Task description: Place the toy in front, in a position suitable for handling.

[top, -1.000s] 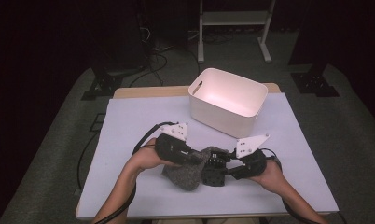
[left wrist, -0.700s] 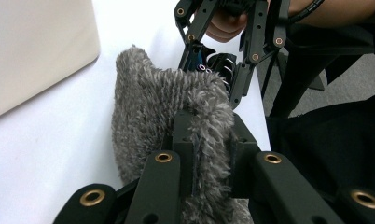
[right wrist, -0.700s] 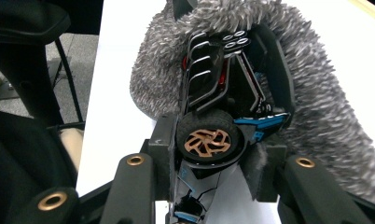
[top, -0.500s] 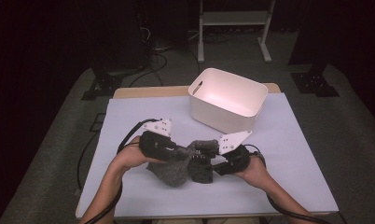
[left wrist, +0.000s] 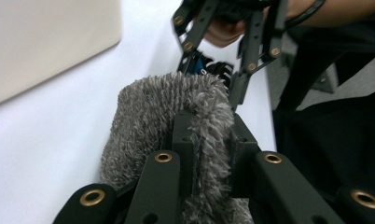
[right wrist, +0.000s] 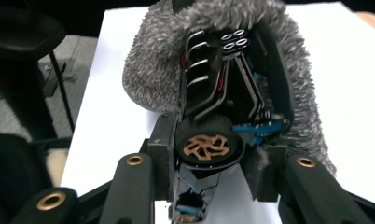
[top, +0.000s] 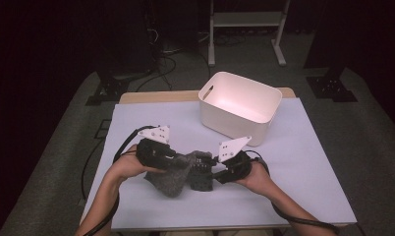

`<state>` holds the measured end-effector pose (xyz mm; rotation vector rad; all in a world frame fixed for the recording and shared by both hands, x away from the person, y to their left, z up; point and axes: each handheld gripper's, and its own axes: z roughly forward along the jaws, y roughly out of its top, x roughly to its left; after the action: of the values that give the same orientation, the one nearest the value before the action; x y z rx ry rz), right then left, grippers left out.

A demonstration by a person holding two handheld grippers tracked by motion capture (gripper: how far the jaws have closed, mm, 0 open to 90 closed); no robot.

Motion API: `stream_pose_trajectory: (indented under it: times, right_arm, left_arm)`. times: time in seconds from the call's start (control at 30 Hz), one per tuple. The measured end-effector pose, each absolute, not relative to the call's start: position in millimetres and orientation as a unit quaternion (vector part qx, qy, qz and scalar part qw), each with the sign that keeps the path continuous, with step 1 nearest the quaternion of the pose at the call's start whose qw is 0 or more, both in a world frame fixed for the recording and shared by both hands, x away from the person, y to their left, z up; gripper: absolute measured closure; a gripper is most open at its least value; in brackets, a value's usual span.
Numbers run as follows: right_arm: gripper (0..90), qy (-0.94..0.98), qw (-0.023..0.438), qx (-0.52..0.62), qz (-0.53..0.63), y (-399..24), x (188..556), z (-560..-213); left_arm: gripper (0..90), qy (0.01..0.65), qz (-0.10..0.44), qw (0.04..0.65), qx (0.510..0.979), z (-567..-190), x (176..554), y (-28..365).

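Bench (top: 151, 118) comes first, spread with a pale sheet that takes up most of the high view, dark floor all round it. Toward its far right stands a white tub (top: 239, 105), open side up, well apart from my hands.

Near the front edge, between my two hands, is the work: a grey fuzzy cloth (top: 173, 172) and a black toy car (top: 201, 178). In the high view the cloth bunches and droops from my left tongs (top: 178, 161) down toward the sheet, and the car sits just right of it, touching it. Both sit at the near middle of the bench, well short of the tub.

My left tongs (left wrist: 211, 140) are pinched nearly closed on a fold of the cloth (left wrist: 171, 112); in the left gripper view the pile squeezes up between the two black jaws. Beyond that fold I see my right tongs (left wrist: 223, 70) coming in from the top.

My right tongs (right wrist: 213, 154) are at a middling width, clamped on the car (right wrist: 223, 93): in the right gripper view the pads press on either side of one end, around a wheel (right wrist: 206, 147) with a copper-coloured hub. The cloth (right wrist: 153, 70) wraps over the far end and both flanks of the car, so the car lies partly inside it. I cannot tell whether the car rests on the sheet or hangs just above it.
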<state>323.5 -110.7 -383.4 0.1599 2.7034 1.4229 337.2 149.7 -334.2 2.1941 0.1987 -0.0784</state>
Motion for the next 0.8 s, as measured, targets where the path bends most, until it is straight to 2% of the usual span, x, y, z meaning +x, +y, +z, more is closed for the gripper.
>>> stream_pose_trajectory:
  times: [0.1,0.3,0.63,0.8]
  right_arm:
    - [54.0,0.886,0.020,0.058,0.459,-122,324,-378]
    - [54.8,0.894,0.043,0.062,0.442,-143,316,-371]
    - [56.6,0.896,0.028,0.076,0.436,-172,312,-381]
    - [56.4,0.894,0.030,0.090,0.438,-183,311,-386]
  left_arm:
    - [77.9,0.064,-0.042,0.455,0.887,-336,335,137]
    - [77.7,0.042,-0.062,0.457,0.886,-341,337,110]
    - [77.5,0.044,-0.089,0.452,0.886,-363,343,91]
    - [77.4,0.051,-0.084,0.433,0.896,-369,344,83]
